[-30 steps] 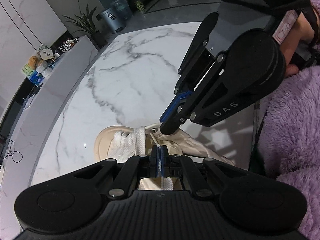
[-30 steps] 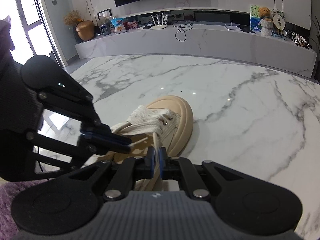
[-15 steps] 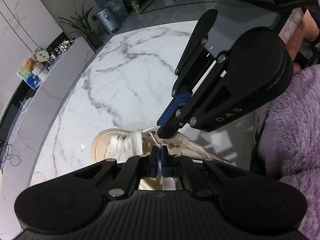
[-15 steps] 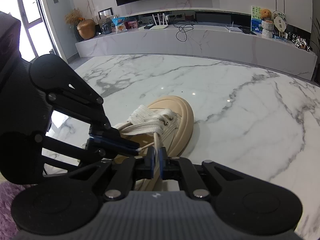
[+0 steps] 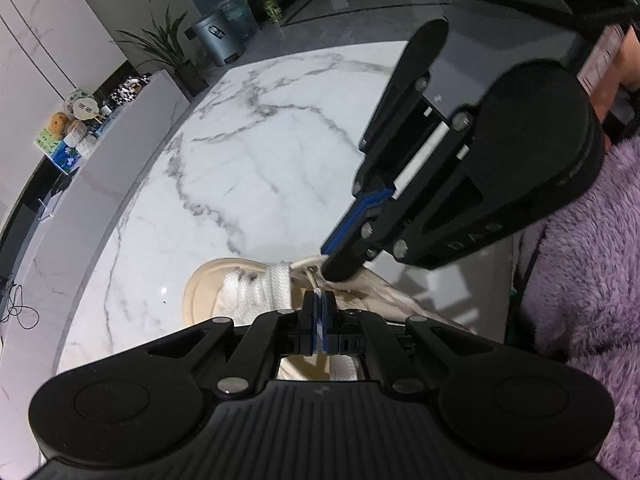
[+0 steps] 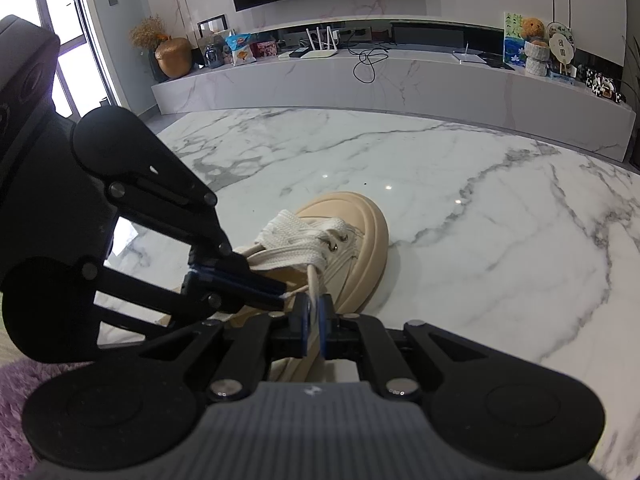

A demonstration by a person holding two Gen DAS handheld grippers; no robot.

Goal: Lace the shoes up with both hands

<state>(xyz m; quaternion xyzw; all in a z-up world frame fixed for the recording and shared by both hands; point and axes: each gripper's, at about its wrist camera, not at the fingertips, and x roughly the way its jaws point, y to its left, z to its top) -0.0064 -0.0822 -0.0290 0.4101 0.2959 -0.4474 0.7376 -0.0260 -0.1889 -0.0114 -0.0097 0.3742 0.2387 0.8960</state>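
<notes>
While both hands hover over the toe end, this is how it stands:

Step in hand: judging by the poses, a lace end is being fed across or through an eyelet near the top of the shoe [image 6: 352,240], with one gripper offering it and the other taking up slack.

Left gripper [image 5: 319,322]: jaws pressed fully together on a thin bit of white lace; only a sliver pokes out above the blue pads, so the tip is what it has.

Lace [image 6: 316,280]: a cream strand runs from the metal eyelet [image 6: 332,245] down into the right tool's mouth, fairly taut.

Right gripper [image 6: 315,330]: jaws nearly together, pinching that strand flat between the blue pads.

Where the shoe lies: on the marble table [image 6: 480,208], toe pointing away from the person, directly below and just ahead of both sets of jaws; the two tips sit almost touching one another above the tongue.

Doing it well: I'd say keep the right hand's tension steady so the eyelet stays presented, steer the left tip straight at the hole instead of across the criss-crossed laces, and let go only once the other side has a firm bite.

Risk: the shoe is loose on a slick top, so a hard tug could drag it.
</notes>
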